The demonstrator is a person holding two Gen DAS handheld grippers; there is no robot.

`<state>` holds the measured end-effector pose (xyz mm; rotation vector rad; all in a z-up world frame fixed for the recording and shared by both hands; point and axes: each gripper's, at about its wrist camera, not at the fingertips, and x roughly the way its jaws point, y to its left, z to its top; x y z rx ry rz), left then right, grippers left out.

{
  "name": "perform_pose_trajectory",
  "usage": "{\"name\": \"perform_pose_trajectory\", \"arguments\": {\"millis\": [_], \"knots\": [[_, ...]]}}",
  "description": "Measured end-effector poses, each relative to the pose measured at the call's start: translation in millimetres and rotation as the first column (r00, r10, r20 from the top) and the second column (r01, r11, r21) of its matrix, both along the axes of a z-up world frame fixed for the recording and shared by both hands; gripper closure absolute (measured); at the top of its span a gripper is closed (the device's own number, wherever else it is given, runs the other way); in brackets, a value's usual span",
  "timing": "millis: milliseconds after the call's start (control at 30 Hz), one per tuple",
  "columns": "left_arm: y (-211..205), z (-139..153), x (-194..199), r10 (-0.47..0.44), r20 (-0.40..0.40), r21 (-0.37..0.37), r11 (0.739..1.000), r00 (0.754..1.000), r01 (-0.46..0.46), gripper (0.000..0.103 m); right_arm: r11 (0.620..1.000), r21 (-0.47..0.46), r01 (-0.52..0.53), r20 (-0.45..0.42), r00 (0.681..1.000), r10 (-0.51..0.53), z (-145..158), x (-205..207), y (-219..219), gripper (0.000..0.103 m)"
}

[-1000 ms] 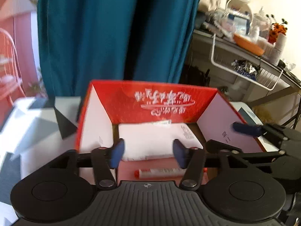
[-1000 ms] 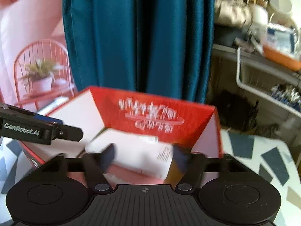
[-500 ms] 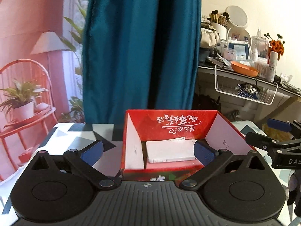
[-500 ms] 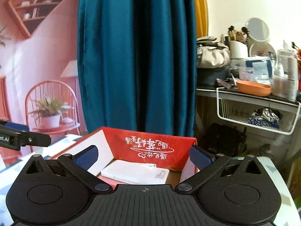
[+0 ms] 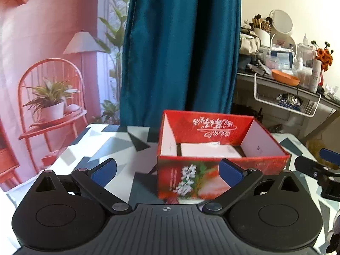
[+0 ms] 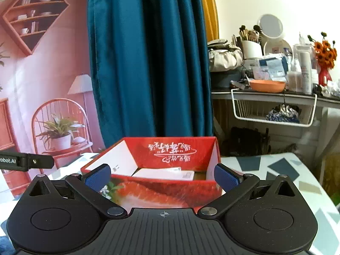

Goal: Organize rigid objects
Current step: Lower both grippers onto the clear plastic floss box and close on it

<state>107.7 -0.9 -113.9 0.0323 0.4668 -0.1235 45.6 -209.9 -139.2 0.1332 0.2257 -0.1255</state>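
Left tool (image 5: 167, 171) stands spread wide with nothing between its blue pads, having opened from the narrower set of a second ago, when it reached low inside the red box (image 5: 221, 176). It now sits back from the box's near wall, so whatever it carried has probably been let go inside. A flat white packet (image 5: 209, 150) lies on the box floor; the near wall hides the rest. The box rests on the patterned counter (image 5: 110, 146).

Right tool (image 6: 163, 177) has likewise opened wide and drawn back, empty. From this side the red box (image 6: 170, 193) shows strawberry print outside, white side flaps, and the white packet (image 6: 163, 173) inside. This drop-off looks finished; the next object is not in sight.
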Motion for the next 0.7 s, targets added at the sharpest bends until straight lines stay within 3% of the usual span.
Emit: {"name": "perform_pose_trajectory", "arguments": {"millis": [333, 700], "knots": [[3, -15, -19, 0.040, -0.016, 0.004, 0.999, 0.999, -0.040, 0.000, 1.000, 0.009, -0.005, -0.053, 0.999, 0.006, -16, -9, 5, 0.000], [15, -60, -2, 0.083, -0.141, 0.010, 0.997, 0.986, -0.083, 0.000, 0.997, 0.069, 0.021, -0.207, 0.978, -0.006, -65, 8, -2, 0.000]]}}
